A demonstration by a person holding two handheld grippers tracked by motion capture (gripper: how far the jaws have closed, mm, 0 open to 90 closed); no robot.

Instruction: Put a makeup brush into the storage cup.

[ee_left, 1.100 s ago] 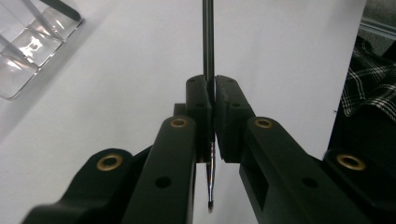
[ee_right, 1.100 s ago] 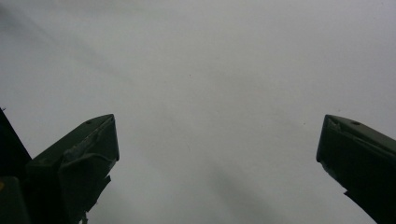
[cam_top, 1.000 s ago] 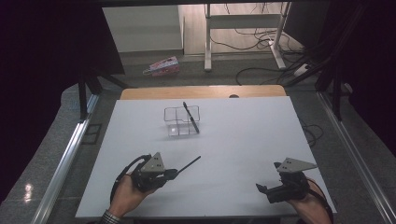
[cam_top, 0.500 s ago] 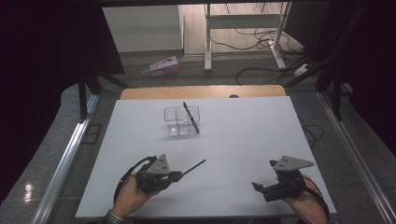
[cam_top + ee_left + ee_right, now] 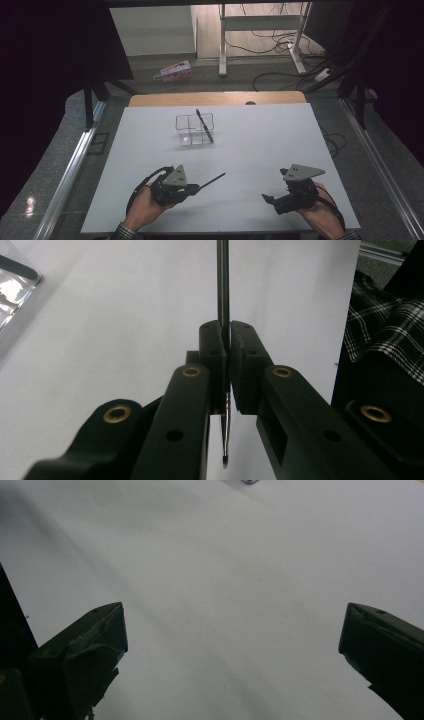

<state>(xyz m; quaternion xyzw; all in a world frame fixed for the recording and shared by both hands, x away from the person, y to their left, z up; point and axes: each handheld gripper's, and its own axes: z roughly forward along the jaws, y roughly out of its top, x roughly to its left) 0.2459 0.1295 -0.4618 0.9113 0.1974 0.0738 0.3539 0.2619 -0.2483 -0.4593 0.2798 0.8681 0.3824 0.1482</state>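
Note:
My left gripper point(image 5: 192, 189) lies low over the near left of the white table point(image 5: 260, 140), shut on a thin black pen point(image 5: 212, 180) that sticks out to the right and away. In the left gripper view the pen point(image 5: 223, 285) runs straight up from between the closed pads of the left gripper point(image 5: 228, 332), with its tip poking out below. My right gripper point(image 5: 267, 198) is at the near right, pointing left, open and empty. The right gripper point(image 5: 235, 625) has wide jaws over bare table. A clear organizer box point(image 5: 194, 129) at mid-table holds another black pen point(image 5: 204, 125), leaning.
A wooden tabletop point(image 5: 215, 98) adjoins the far edge. Beyond it on the floor are a pink packet point(image 5: 173, 70), cables point(image 5: 280, 77) and a desk frame. A metal rail point(image 5: 70, 170) runs along the left side. A plaid sleeve point(image 5: 385, 335) is at the right of the left gripper view.
My right gripper has drifted a little to the left, still open. The left gripper and its pen have edged slightly to the right.

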